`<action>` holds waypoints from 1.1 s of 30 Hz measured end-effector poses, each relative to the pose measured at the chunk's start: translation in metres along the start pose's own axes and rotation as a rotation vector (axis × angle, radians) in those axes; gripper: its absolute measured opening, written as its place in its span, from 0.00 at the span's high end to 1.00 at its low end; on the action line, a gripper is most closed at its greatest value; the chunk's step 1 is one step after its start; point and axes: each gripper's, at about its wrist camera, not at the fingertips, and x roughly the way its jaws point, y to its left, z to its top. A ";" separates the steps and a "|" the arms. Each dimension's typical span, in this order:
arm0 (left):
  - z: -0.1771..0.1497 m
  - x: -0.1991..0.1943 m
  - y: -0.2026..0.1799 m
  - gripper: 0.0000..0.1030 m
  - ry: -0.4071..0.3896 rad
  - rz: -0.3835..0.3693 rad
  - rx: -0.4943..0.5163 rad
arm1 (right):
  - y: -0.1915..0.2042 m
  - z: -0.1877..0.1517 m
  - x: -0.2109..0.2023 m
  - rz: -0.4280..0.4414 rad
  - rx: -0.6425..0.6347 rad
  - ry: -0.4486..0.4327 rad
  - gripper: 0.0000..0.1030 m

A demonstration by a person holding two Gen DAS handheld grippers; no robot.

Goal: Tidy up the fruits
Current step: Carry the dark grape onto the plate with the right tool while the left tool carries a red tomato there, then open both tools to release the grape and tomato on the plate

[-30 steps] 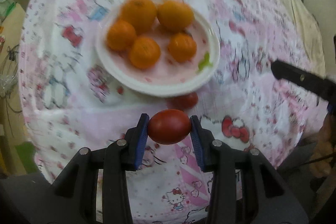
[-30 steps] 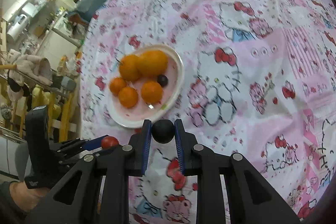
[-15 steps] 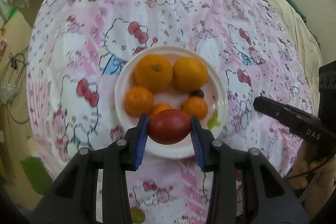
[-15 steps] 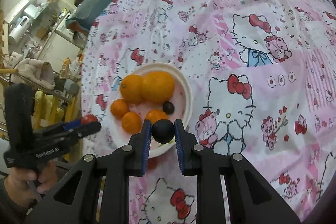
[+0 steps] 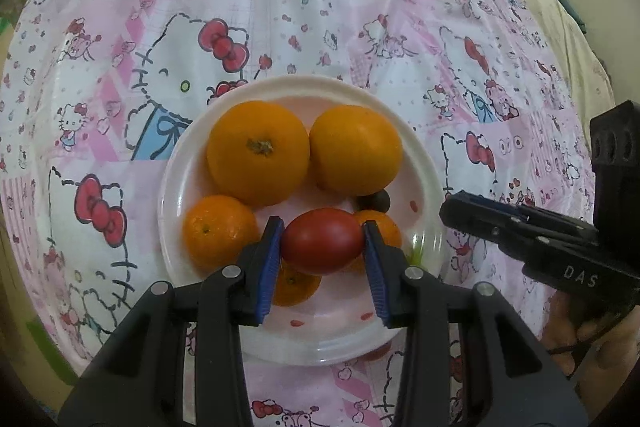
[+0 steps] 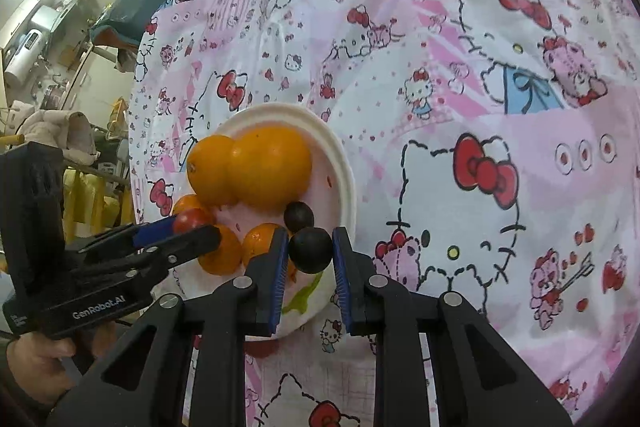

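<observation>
red tomato [image 5: 322, 241] in left claw [image 5: 323, 247]

right gripper [image 5: 460, 211] reads "das"; left gripper [image 6: 200, 231] "genrobot.ai".

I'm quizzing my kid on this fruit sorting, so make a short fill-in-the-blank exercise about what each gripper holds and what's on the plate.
1. The left gripper holds a smooth oval ____ tomato.
2. The right gripper holds a small round ____ fruit.
3. The round white plate carries ____ orange citrus fruits.

Missing words: red; dark; five
</observation>
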 end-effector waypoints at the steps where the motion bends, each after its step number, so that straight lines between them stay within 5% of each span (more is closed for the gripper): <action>1: 0.000 0.001 0.000 0.66 0.001 0.000 0.002 | 0.000 -0.001 0.001 0.004 0.003 0.004 0.77; 19: 0.004 0.006 -0.002 0.65 0.007 0.011 0.002 | -0.003 -0.001 0.007 0.018 0.027 0.017 0.77; 23: 0.004 0.001 -0.002 0.44 -0.013 -0.003 0.004 | -0.002 0.000 0.004 0.028 0.029 -0.001 0.74; 25: 0.004 -0.002 -0.003 0.36 -0.024 -0.010 0.003 | -0.002 0.001 0.001 0.044 0.033 -0.011 0.68; 27: 0.004 -0.005 -0.005 0.33 -0.035 0.000 0.010 | -0.002 0.002 -0.003 0.027 0.036 -0.031 0.43; 33: 0.005 -0.014 -0.008 0.32 -0.062 0.062 0.037 | -0.010 0.006 -0.013 0.012 0.071 -0.068 0.42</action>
